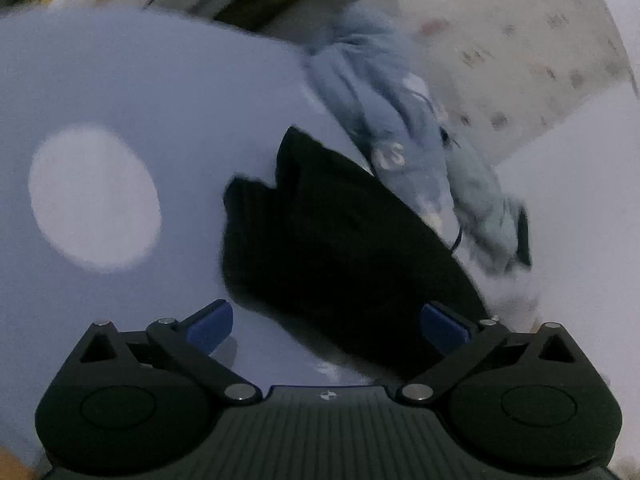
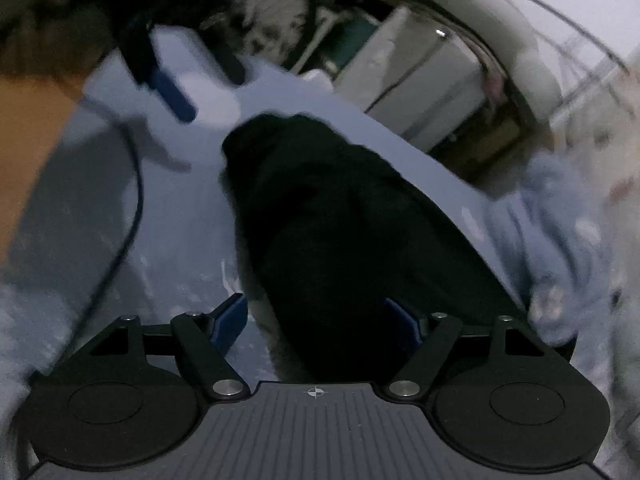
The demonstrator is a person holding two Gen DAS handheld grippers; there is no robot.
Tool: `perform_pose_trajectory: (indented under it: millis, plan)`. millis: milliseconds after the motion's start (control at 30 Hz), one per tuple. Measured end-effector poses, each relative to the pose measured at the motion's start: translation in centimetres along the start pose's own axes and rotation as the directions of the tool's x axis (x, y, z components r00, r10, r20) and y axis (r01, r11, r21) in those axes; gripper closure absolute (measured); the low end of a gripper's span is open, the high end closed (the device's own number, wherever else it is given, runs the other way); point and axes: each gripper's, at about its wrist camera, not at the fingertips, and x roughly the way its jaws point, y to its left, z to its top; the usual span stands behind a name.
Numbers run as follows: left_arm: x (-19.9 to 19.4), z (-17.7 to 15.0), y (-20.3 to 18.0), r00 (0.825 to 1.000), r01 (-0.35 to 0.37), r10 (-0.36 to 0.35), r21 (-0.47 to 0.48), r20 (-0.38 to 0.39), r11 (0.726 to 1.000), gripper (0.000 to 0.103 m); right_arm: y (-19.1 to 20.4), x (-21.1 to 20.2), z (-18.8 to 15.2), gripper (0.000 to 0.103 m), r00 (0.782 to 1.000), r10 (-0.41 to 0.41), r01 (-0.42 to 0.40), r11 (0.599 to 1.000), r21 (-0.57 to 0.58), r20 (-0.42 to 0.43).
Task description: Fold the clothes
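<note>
A black garment (image 1: 332,248) lies bunched and partly folded on a pale table (image 1: 140,80). My left gripper (image 1: 326,320) stands open just short of it, with the right finger at the cloth's edge and nothing pressed between the pads. In the right wrist view the black garment (image 2: 340,220) runs down between the fingers of my right gripper (image 2: 316,316). Its jaws stand apart, with a gap showing at the left pad. The left gripper (image 2: 208,84) appears open at the far side of the garment. A crumpled light blue garment (image 1: 400,120) lies beside the black one.
A white round patch (image 1: 94,200) marks the table on the left. A pale patterned cloth (image 1: 500,52) lies beyond the blue garment (image 2: 560,232). A dark cable (image 2: 132,184) crosses the table. Boxes and clutter (image 2: 420,80) stand past the table's far edge.
</note>
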Motion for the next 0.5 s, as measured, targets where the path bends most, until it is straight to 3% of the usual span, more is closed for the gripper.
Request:
perform_pose_trajectory:
  millis: [100, 233, 367, 433, 500]
  plan:
    - [1.8, -0.2, 0.9, 1.000, 0.021, -0.017, -0.198, 0.021, 0.980, 0.000, 1.9, 1.2, 0.1, 0.024, 0.999, -0.035, 0.036, 0.993, -0.108, 0.015]
    - [3.6, 0.0, 1.7, 0.997, 0.019, 0.006, -0.314, 0.077, 0.949, 0.000, 3.1, 2.7, 1.4, 0.024, 0.996, -0.074, 0.081, 0.985, -0.150, 0.058]
    - [2.2, 0.6, 2.6, 0.989, 0.049, 0.003, -0.354, 0.146, 0.934, 0.000, 1.5, 3.0, 3.6, 0.023, 0.994, -0.040, 0.041, 0.999, -0.008, 0.103]
    - [1.1, 0.7, 3.0, 0.985, 0.049, 0.016, -0.366, 0.172, 0.929, 0.000, -0.4, 1.8, 4.3, 0.023, 0.990, 0.043, -0.058, 0.993, 0.106, 0.134]
    - [0.0, 0.4, 3.7, 0.981, 0.048, 0.029, -0.383, 0.192, 0.923, 0.000, -2.5, 0.5, 5.0, 0.023, 0.976, 0.126, -0.164, 0.962, 0.220, 0.178]
